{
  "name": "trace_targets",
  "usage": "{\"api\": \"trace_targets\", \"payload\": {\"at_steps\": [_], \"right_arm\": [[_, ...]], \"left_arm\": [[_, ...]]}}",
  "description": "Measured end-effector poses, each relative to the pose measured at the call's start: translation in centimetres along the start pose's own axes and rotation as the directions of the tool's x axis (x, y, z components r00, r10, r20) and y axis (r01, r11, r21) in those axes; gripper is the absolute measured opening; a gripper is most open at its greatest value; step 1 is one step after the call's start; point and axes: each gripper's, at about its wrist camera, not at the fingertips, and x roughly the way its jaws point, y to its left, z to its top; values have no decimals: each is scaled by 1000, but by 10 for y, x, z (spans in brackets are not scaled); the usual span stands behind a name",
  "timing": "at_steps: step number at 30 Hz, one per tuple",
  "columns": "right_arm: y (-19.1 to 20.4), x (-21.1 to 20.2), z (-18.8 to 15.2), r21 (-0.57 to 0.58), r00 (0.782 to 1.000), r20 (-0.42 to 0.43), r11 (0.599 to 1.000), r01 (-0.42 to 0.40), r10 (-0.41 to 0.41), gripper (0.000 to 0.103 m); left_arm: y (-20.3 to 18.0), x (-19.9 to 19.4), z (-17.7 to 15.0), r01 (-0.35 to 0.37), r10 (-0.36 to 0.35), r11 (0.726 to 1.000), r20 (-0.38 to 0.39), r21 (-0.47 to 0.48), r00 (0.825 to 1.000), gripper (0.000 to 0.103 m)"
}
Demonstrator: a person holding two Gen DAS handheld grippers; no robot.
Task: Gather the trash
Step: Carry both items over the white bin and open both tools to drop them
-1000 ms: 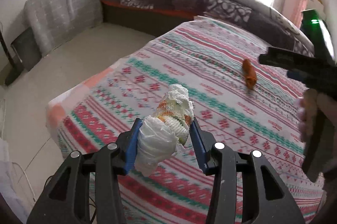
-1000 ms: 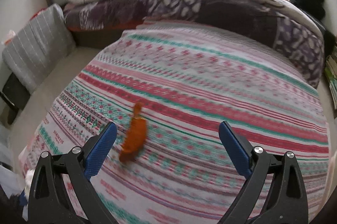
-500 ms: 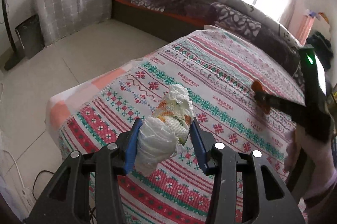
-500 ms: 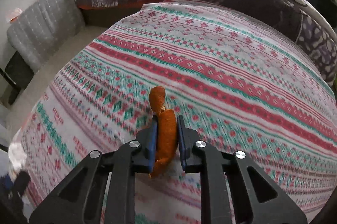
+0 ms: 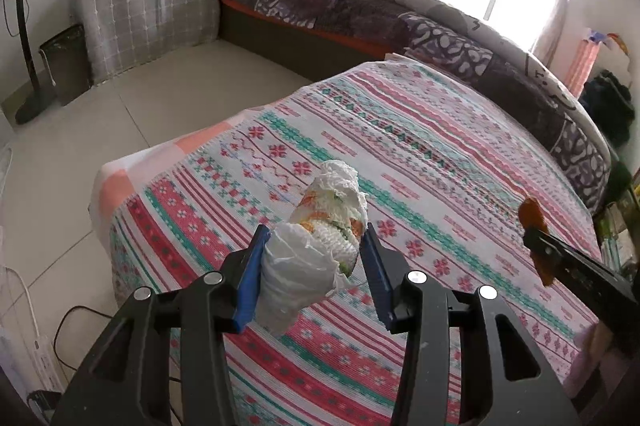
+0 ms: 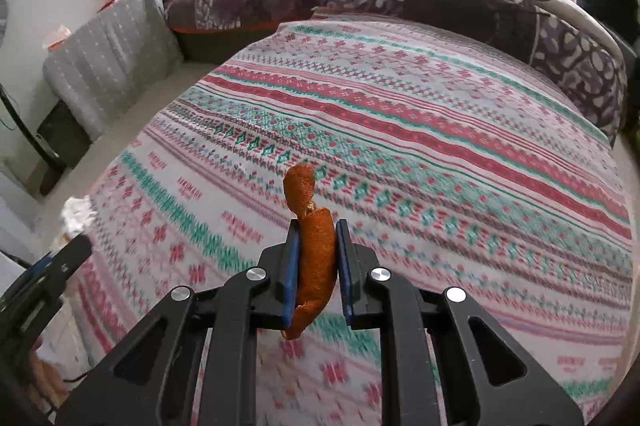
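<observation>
Both loads are off the patterned bedspread (image 5: pixel 400 129): the left gripper (image 5: pixel 310 266) is closed on the tissue wad (image 5: pixel 316 246) above its near-left corner; the right gripper (image 6: pixel 316 258) pinches the upright orange peel (image 6: pixel 314 246); the bin (image 5: pixel 66 63) by the far wall lies nearer the left

The right gripper (image 6: pixel 316 238) pinches an orange peel (image 6: pixel 314 238) upright between its blue pads (image 6: pixel 290 266), above the patterned bedspread (image 6: pixel 440 145). The left gripper (image 6: pixel 60 258) shows at far left.
</observation>
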Motion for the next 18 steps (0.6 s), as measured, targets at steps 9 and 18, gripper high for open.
{"api": "trace_targets", "payload": {"at_steps": [9, 18], "right_arm": [[-52, -44, -37, 43, 999, 41, 999, 33, -35, 17], [-115, -72, -62, 132, 995, 61, 989, 71, -79, 17]], "left_arm": [[-48, -13, -19, 24, -24, 999, 4, 40, 1000, 46], [-112, -20, -36, 69, -69, 992, 2, 110, 998, 46]]}}
